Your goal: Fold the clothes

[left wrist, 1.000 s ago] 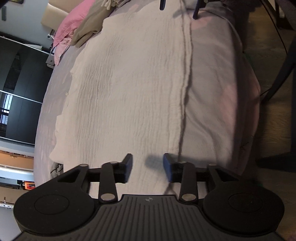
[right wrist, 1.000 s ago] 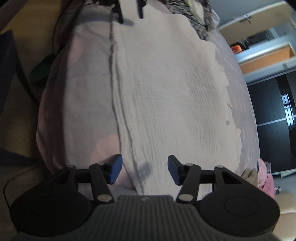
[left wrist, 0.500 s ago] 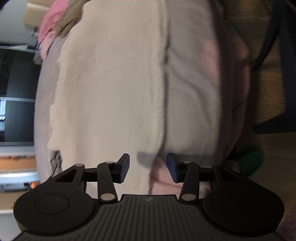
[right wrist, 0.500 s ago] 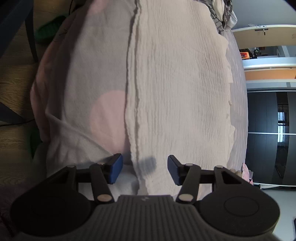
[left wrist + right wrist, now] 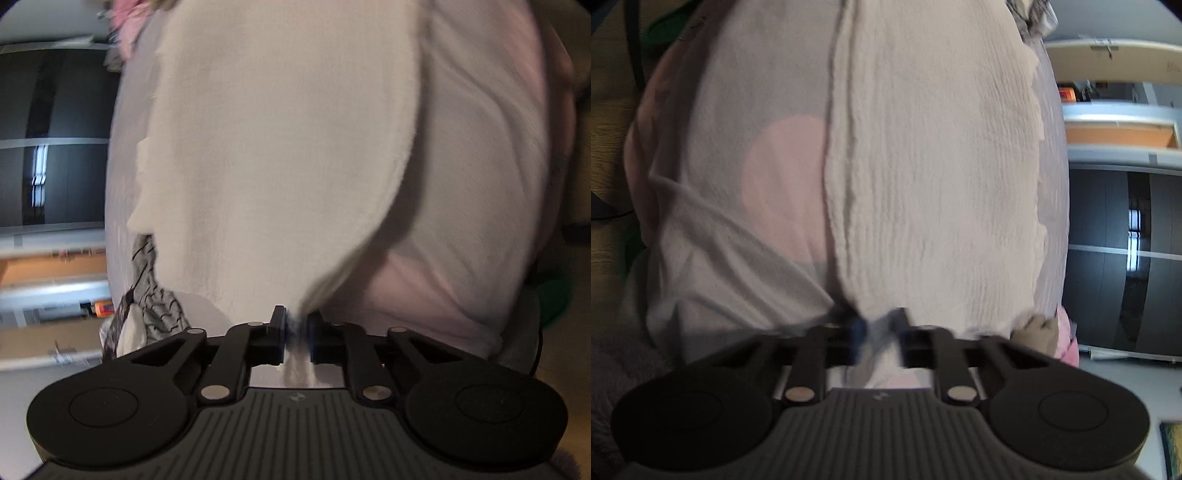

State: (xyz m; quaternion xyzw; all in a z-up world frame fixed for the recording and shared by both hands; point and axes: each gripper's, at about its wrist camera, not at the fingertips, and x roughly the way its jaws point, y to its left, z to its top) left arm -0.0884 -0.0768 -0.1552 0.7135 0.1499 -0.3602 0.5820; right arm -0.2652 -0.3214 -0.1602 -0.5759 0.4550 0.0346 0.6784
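Observation:
A cream crinkled garment (image 5: 280,147) lies spread along a bed with a pale pink-spotted sheet (image 5: 480,184). It also shows in the right wrist view (image 5: 934,166). My left gripper (image 5: 296,332) is shut on the garment's near corner, and the cloth edge there rises off the sheet. My right gripper (image 5: 879,332) is at the garment's opposite end, its jaws nearly closed with the cloth's corner bunched between them; the view is blurred.
A grey patterned garment (image 5: 155,299) lies beside the cream one near my left gripper. Pink and tan clothes (image 5: 1045,332) lie beside my right gripper. Dark wardrobe doors (image 5: 1126,258) stand beyond the bed. Wood floor (image 5: 613,110) and a green object (image 5: 550,295) lie below the bed's edge.
Both grippers moved down to the ends of the garment's long edge and closed from wide open onto the cloth. The left end has lifted slightly.

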